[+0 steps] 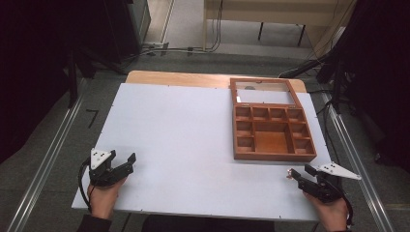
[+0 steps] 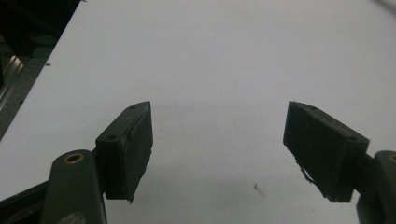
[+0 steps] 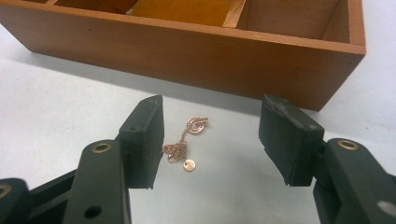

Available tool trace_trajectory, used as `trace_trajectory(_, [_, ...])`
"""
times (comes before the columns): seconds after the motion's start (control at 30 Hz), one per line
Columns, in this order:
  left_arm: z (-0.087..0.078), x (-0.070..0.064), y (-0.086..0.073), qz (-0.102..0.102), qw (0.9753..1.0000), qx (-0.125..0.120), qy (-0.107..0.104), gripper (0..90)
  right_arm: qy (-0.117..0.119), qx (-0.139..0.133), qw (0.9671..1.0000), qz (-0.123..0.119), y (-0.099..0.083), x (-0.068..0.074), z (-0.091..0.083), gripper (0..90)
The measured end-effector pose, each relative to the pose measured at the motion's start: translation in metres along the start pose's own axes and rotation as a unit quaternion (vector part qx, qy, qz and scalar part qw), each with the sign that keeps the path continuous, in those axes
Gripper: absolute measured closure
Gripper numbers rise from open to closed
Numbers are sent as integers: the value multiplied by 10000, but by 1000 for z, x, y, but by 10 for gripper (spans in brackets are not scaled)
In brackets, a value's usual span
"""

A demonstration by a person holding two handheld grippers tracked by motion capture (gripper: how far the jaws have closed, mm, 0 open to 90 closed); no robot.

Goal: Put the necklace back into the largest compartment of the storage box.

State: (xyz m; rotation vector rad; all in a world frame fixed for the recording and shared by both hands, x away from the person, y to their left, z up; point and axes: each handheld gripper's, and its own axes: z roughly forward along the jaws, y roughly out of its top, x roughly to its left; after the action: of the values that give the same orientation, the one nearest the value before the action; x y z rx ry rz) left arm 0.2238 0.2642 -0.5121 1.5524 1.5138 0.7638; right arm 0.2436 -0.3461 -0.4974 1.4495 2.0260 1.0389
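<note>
A small gold chain (image 3: 184,144) is lying on the white table (image 1: 183,140) just in front of the wooden compartment box (image 1: 272,130), between the wide-spread jaws of the right gripper (image 3: 212,140), while the left gripper (image 2: 219,149), well apart from the box, is hovering with its jaws wide and holding nothing.

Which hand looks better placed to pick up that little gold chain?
Probably the right. The right gripper has its jaws open on either side of the chain, beside the wooden box. The left gripper is open over bare table.
</note>
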Motion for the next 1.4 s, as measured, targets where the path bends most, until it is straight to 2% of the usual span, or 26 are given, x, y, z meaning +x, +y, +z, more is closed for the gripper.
trace_trajectory(0.53, [0,0,0,8,10000,-3,0,243,51,51,10000,-42,0,3,3,403])
trace_trajectory(1.4, [0,0,0,12,10000,-3,0,243,93,190,9996,-201,-4,7,8,492])
